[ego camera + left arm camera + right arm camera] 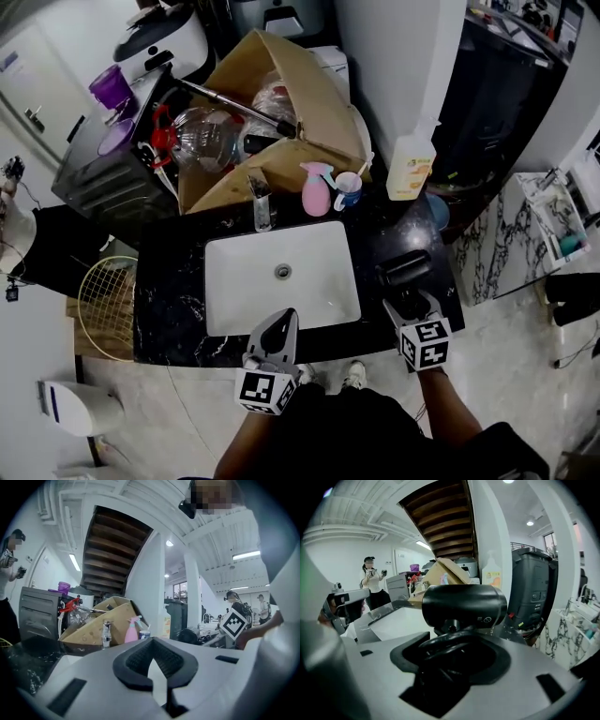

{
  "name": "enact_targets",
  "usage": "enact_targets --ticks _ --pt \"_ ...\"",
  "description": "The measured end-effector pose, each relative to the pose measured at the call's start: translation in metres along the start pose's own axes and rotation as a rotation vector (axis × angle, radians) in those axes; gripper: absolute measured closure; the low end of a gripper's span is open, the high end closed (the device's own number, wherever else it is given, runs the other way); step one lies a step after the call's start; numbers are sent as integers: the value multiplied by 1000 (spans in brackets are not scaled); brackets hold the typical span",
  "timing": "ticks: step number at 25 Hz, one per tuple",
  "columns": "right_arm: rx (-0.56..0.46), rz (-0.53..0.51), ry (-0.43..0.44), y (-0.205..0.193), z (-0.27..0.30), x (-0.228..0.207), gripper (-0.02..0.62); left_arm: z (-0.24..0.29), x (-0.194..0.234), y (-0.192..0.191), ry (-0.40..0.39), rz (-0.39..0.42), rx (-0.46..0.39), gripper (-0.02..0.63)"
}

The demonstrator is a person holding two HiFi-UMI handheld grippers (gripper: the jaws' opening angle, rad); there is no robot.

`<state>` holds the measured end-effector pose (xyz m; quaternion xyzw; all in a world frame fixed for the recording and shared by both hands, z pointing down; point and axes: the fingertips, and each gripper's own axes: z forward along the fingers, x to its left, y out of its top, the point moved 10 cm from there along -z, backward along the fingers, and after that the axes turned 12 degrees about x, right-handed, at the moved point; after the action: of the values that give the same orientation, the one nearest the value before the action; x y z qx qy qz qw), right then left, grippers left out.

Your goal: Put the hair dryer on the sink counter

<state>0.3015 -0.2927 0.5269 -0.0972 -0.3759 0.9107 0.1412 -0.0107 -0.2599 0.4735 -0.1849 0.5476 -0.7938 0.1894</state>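
Grasping one hair dryer [464, 603] is the right claw [450, 643]; left claw [151, 667] clenched

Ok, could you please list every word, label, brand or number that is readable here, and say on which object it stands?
No text can be read in any view.
Label on the bottle: orange and white print, too blurred to read.
Small white marks on the hair dryer, near its rim: too small to read.
On the marker cubes: black and white squares only, no letters.

Glossy plastic hair dryer [464, 604], polished marble counter [169, 281]
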Motion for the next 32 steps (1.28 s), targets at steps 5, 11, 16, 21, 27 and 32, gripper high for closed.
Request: enact_targets --ticks 5,11,16,21,27,32 --pt "63 7 -30 13 31 -4 336 -8 31 -14 49 -23 38 607" --pt "135 18 -62 27 59 -11 337 -11 59 -6 74 -10 28 607" --pt "173 15 -78 39 85 -15 336 -9 72 -13 84 -43 42 607" --pt "231 38 -80 47 110 -20 336 -5 71 -11 67 -40 58 607" --pt "322 85 -74 45 129 -26 336 -9 83 -14 111 -78 74 607" --pt "323 78 -81 41 132 -25 333 -8 86 -7 126 -84 45 607"
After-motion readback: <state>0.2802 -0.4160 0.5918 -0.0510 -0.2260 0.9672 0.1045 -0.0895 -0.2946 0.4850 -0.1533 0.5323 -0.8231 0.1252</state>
